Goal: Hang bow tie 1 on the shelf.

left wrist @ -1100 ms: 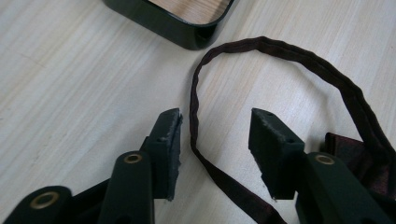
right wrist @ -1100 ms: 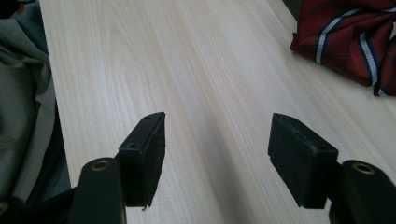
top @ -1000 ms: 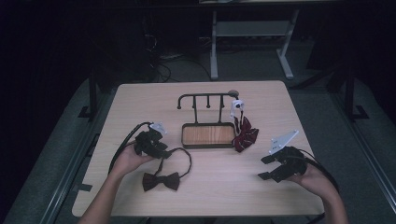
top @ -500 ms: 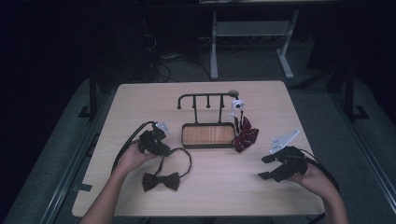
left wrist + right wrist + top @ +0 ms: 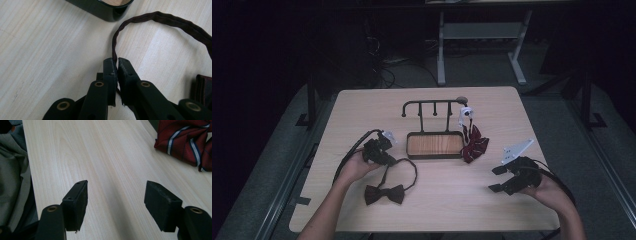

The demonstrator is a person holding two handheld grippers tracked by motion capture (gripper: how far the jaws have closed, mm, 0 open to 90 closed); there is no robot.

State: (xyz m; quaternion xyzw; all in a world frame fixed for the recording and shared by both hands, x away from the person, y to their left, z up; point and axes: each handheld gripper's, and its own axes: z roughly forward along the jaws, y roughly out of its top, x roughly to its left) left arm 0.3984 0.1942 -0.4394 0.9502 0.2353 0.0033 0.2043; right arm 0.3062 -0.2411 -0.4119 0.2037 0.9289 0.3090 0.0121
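A dark brown bow tie (image 5: 384, 194) lies on the table near the front left, and its neck strap (image 5: 411, 165) loops up toward the stand. My left gripper (image 5: 388, 159) is shut on that strap (image 5: 115, 50), which comes out between the closed jaws. A black hook stand with a wooden tray base (image 5: 434, 145) sits mid-table. A red striped bow tie (image 5: 473, 144) hangs at the stand's right end, with its bow (image 5: 185, 140) resting on the table. My right gripper (image 5: 494, 179) hovers open at the front right, nothing between its jaws.
A small white tag or clip (image 5: 466, 113) sits at the stand's right hook. The corner of the tray base (image 5: 107, 7) lies just beyond the left jaws. Grey cloth (image 5: 12, 170) hangs past the table edge in the right gripper view.
My left gripper has slid right along the table toward the strap and now pinches it. The right gripper has stayed in place and open.
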